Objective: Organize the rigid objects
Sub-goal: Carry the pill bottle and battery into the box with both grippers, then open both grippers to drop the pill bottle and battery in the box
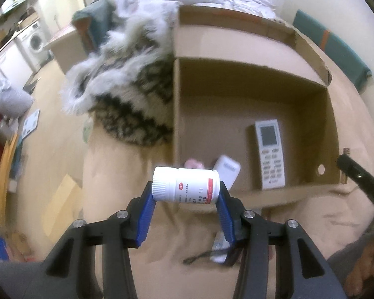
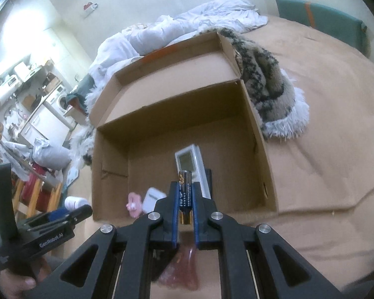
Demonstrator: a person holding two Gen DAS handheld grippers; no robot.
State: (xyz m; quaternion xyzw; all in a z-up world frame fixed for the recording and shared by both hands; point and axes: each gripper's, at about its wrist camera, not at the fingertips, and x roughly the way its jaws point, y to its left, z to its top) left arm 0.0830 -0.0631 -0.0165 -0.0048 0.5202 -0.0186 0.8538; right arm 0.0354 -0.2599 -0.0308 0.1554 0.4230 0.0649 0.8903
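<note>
My left gripper (image 1: 186,189) is shut on a white pill bottle (image 1: 185,185) with a red band, held sideways between the blue pads just in front of the open cardboard box (image 1: 251,194). My right gripper (image 2: 185,194) is shut on a dark battery (image 2: 185,194) with a gold base, standing upright between its pads above the box's near wall (image 2: 107,214). Inside the box lie a white remote control (image 1: 269,153) (image 2: 190,160), a small white case (image 1: 227,170) (image 2: 153,196) and a pink item (image 2: 134,203). The left gripper (image 2: 73,213) with the bottle shows at the lower left of the right wrist view.
The box sits on a tan bed cover (image 2: 324,149). A furry patterned throw (image 1: 129,94) (image 2: 266,79) lies against the box's side, with white bedding (image 2: 182,30) behind. A dark cord and a white object (image 1: 218,249) lie under the left gripper. A reddish item (image 2: 184,271) lies beneath the right gripper.
</note>
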